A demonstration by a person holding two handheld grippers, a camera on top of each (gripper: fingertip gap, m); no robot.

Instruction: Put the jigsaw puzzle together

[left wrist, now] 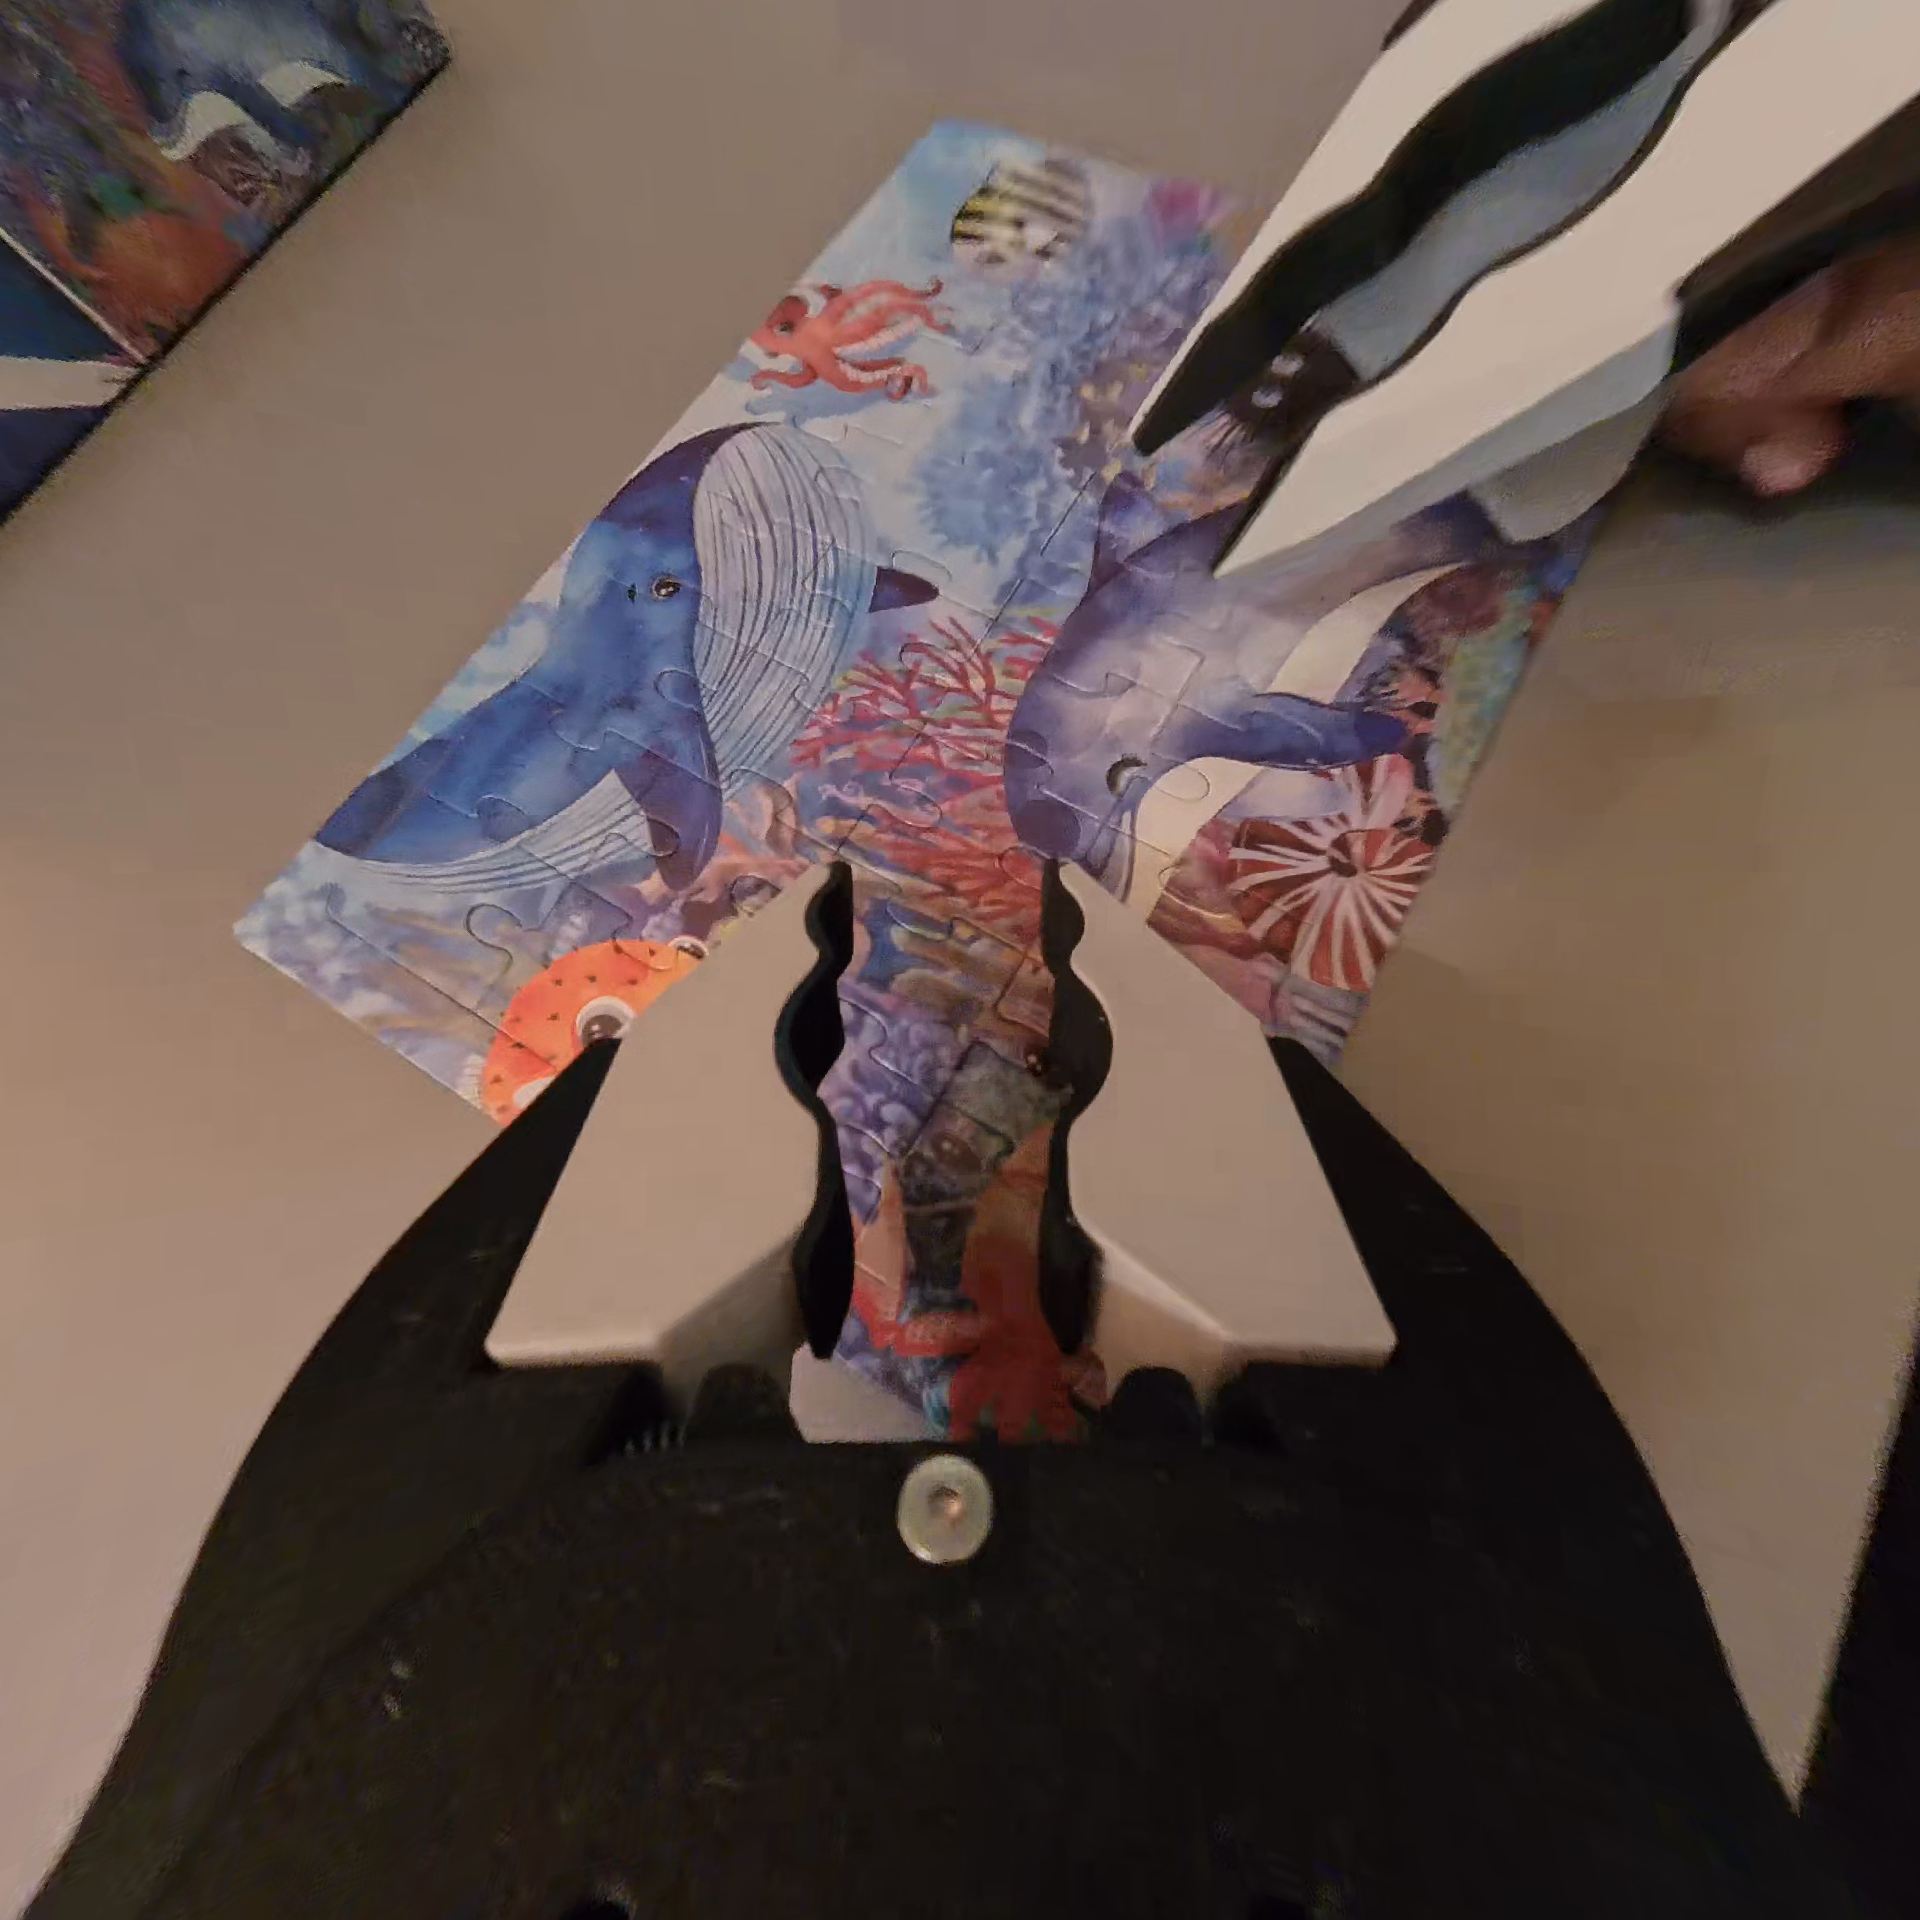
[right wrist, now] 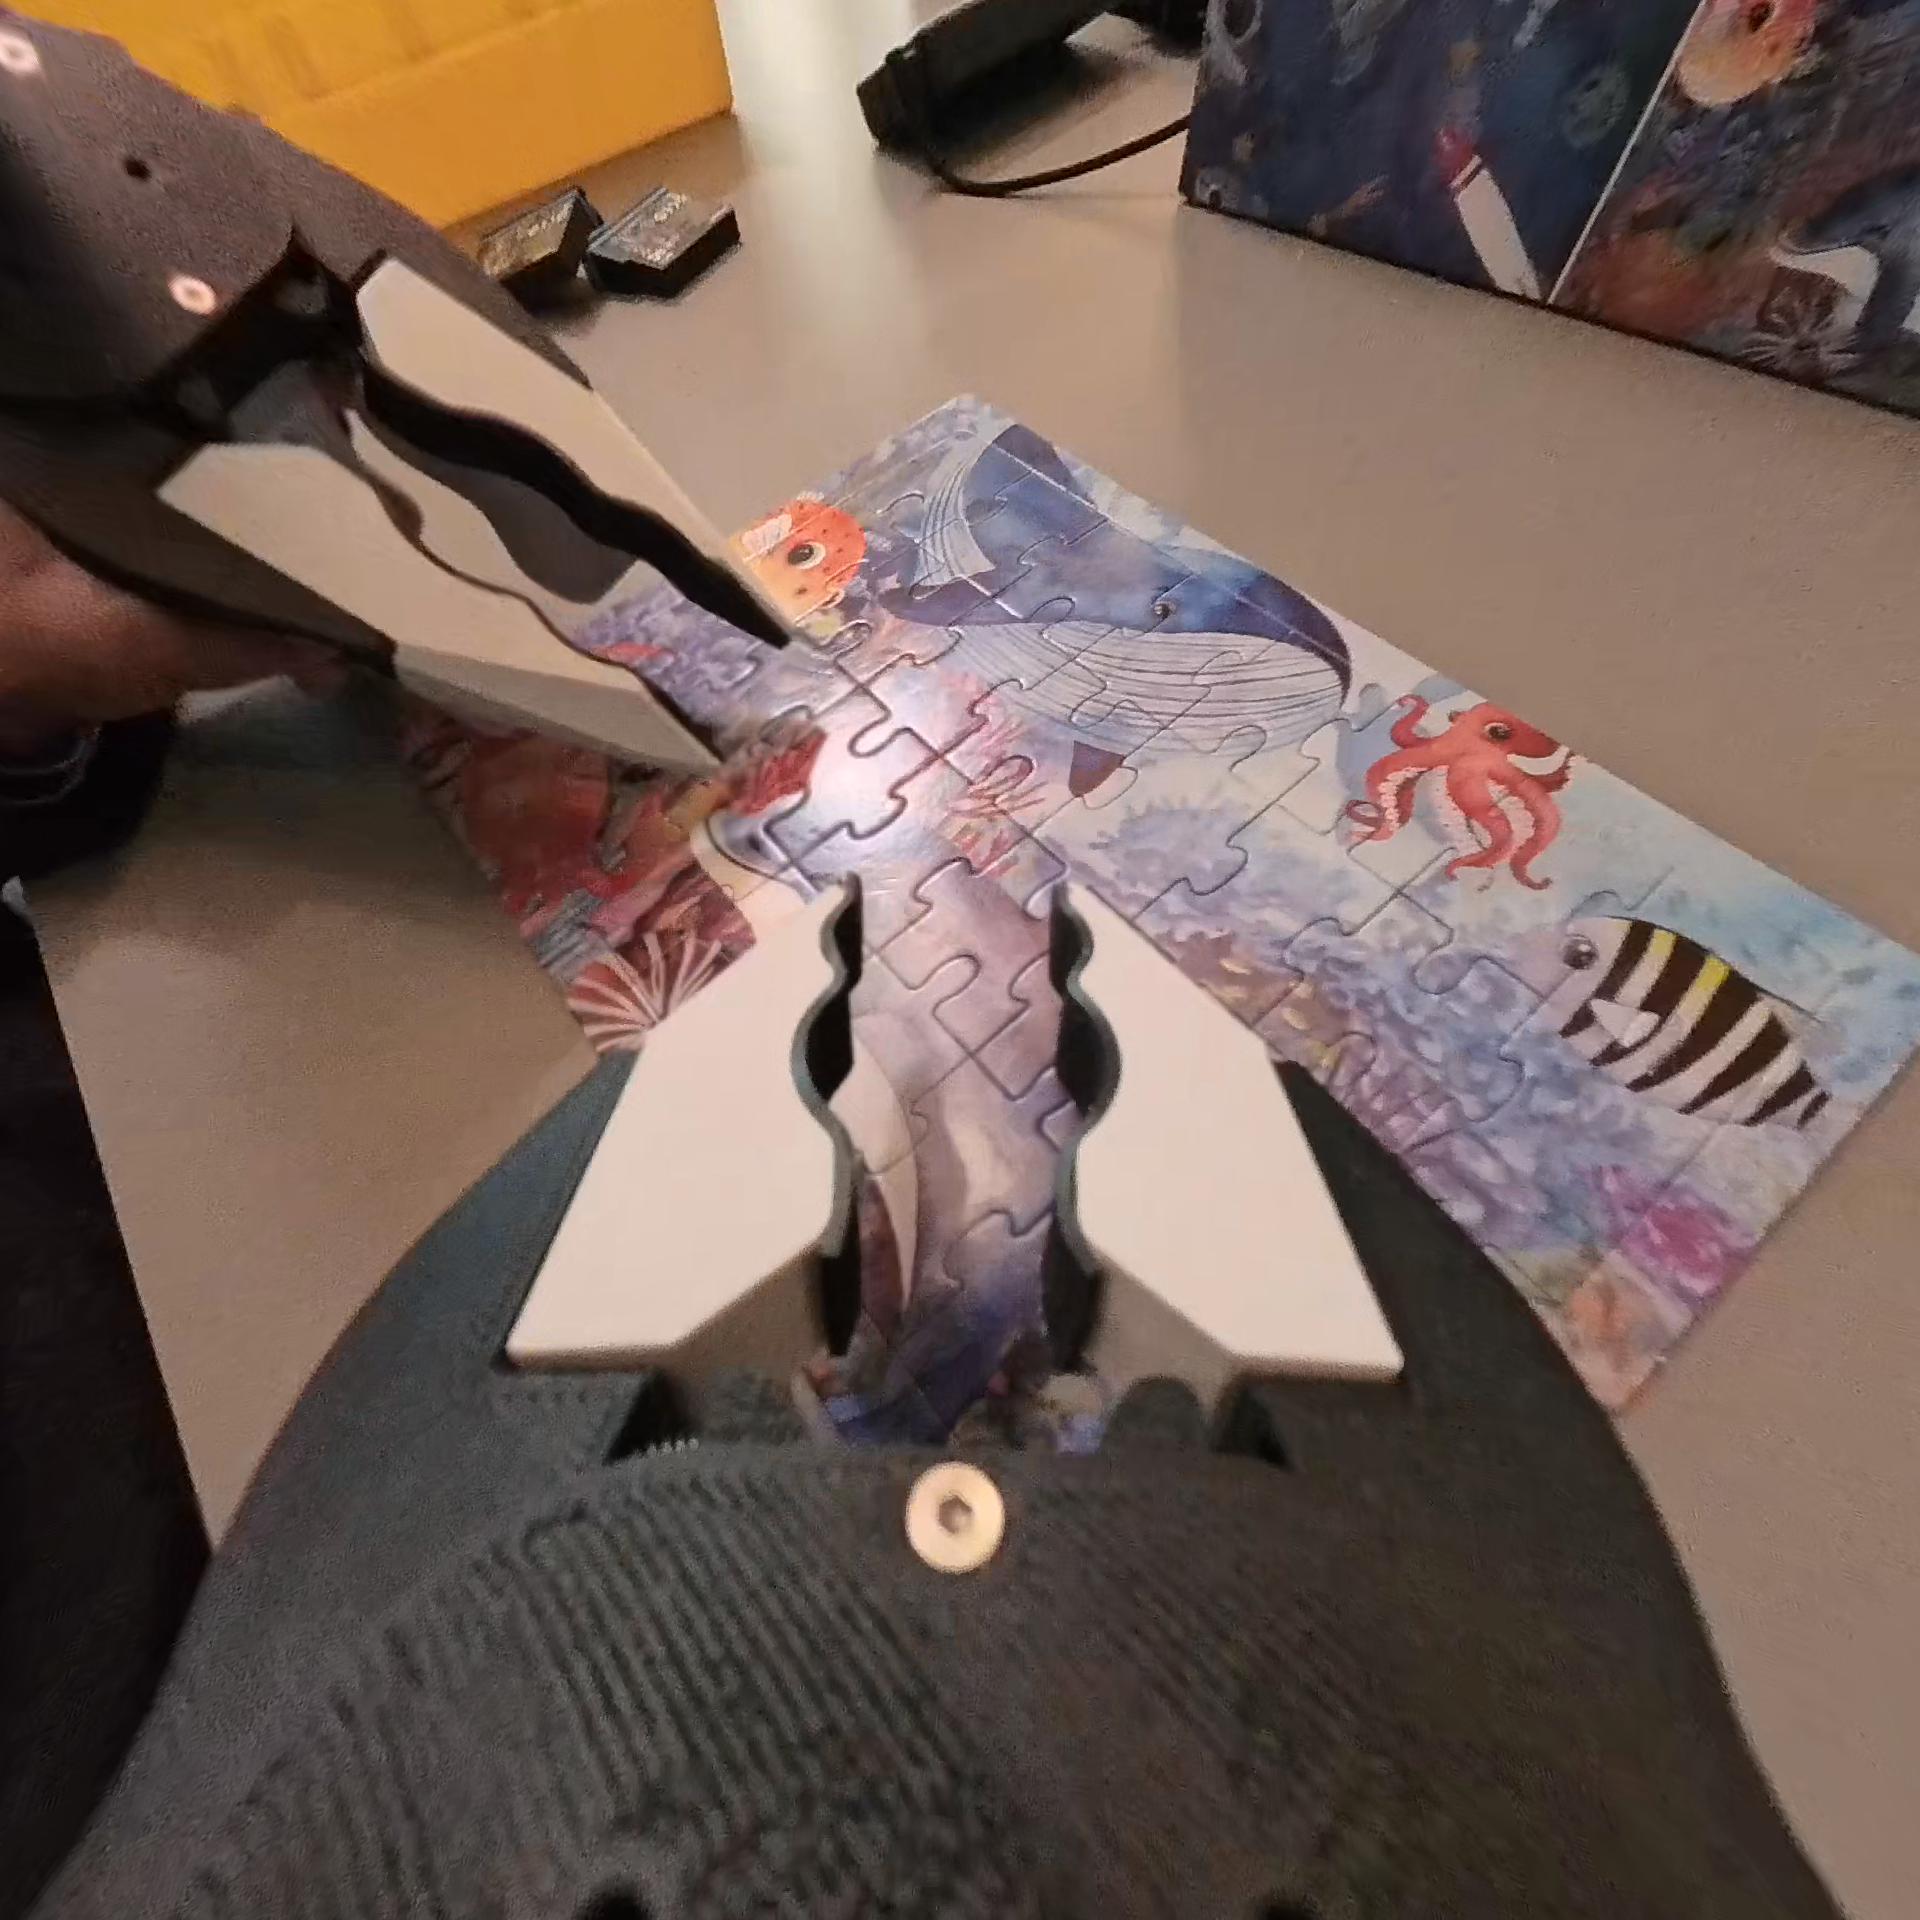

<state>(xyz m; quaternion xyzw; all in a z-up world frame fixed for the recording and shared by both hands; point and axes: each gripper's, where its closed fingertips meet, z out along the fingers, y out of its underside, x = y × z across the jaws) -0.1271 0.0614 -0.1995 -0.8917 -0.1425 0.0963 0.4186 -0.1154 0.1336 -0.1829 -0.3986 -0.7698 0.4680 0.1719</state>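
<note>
My left gripper (left wrist: 945,883) is parted, nothing between its fingers, poised over the near edge of the jigsaw puzzle (left wrist: 748,665). My right gripper (right wrist: 956,904) is likewise parted and empty. The puzzle lies flat, assembled, on the grey table (right wrist: 1351,343). Far right stands the illustrated puzzle box (right wrist: 1558,145). I can read no writing on anything.

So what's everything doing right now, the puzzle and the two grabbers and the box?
jigsaw puzzle: flat on the table, pieces joined, no gaps in the part that shows.
left gripper: fingers apart, empty, tips low over the puzzle.
right gripper: fingers apart, empty, over the puzzle.
puzzle box: standing on the table behind the puzzle; whether open or shut cannot be told.
</note>
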